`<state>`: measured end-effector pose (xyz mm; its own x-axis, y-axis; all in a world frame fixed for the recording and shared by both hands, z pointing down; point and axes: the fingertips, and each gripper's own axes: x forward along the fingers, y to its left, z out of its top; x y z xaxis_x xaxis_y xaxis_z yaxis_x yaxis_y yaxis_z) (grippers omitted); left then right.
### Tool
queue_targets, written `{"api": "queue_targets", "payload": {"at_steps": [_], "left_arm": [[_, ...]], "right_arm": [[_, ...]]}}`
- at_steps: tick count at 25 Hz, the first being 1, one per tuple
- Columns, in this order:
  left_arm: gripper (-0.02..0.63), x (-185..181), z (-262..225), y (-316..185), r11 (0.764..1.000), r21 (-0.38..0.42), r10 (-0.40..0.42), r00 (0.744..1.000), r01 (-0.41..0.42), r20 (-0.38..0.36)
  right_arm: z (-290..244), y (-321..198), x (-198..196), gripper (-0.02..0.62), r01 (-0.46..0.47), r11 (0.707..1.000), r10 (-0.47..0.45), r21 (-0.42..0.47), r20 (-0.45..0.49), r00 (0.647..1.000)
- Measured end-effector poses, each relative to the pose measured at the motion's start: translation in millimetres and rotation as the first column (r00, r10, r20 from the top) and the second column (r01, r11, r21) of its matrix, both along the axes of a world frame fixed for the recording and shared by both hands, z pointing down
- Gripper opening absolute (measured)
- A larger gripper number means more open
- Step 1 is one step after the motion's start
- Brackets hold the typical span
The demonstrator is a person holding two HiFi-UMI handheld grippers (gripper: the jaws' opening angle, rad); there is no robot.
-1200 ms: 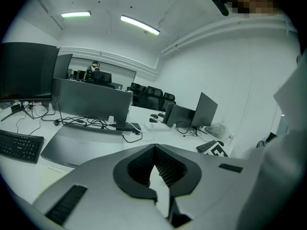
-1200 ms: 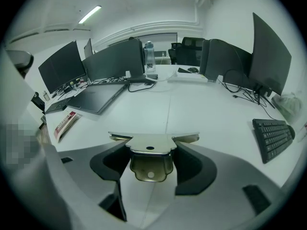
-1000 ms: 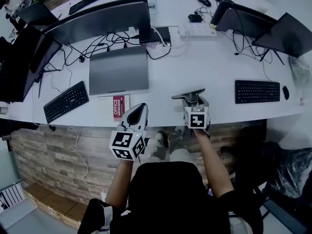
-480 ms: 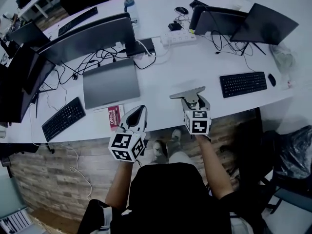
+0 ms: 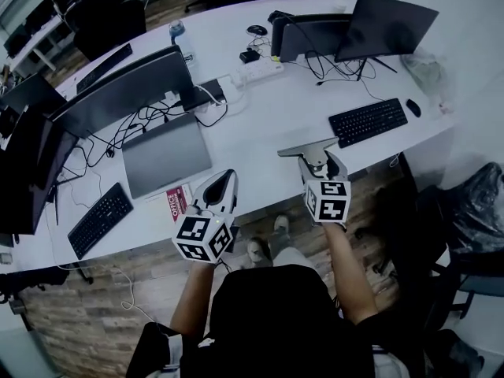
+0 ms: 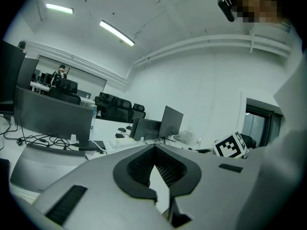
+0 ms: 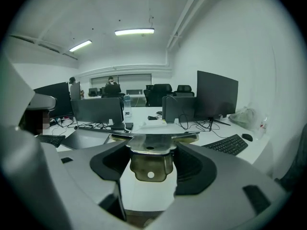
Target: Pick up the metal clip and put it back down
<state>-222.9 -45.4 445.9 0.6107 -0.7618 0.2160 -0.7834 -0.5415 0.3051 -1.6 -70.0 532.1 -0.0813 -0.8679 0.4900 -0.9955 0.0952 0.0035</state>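
Head view: a seated person holds 2 handheld tools over the near edge of a long white desk (image 5: 260, 124). The right tool (image 5: 316, 161) is clamped on the task's thing, a dull silver metal clip with a flat crossbar and a punched tab (image 5: 307, 146). It carries the clip in the air above the desk's front strip, between a closed grey laptop (image 5: 164, 153) and a black keyboard (image 5: 368, 121).

In the right gripper view, the right tool (image 7: 149, 147) has its 2 jaws pressed against the sides of the metal clip (image 7: 147, 164). The crossbar lies level across the tips and the holed tab hangs between the pads. That side-on grip appears chosen to keep the bar flat, so the clip can go back down squarely on bare desk.

The left tool (image 5: 227, 178) hangs lower and well apart from the clip, near a red printed booklet (image 5: 175, 202). In the left gripper view, the left tool (image 6: 154, 148) has its jaws brought together with nothing between them. It seems parked out of the way, since the job needs only 1 tool. The lift looks done and the set-down remains.
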Motion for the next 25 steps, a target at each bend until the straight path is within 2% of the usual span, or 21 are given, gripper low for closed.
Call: {"api": "queue_targets", "payload": {"at_steps": [9,17,25], "left_arm": [[0.012,41,-18,11,0.992,0.051,0.119,0.993,-0.119,-0.008],[0.012,92,-28,15,0.971,0.081,0.227,0.974,-0.226,-0.008],[0.012,145,-33,11,0.956,0.085,0.282,0.96,-0.281,0.002]], "right_arm": [[-39,50,45,0.302,-0.109,0.991,0.109,0.077,-0.002,0.994],[-63,80,92,0.302,-0.202,0.97,0.205,0.134,-0.004,0.979],[-77,88,132,0.302,-0.232,0.959,0.233,0.162,0.012,0.972]]}}
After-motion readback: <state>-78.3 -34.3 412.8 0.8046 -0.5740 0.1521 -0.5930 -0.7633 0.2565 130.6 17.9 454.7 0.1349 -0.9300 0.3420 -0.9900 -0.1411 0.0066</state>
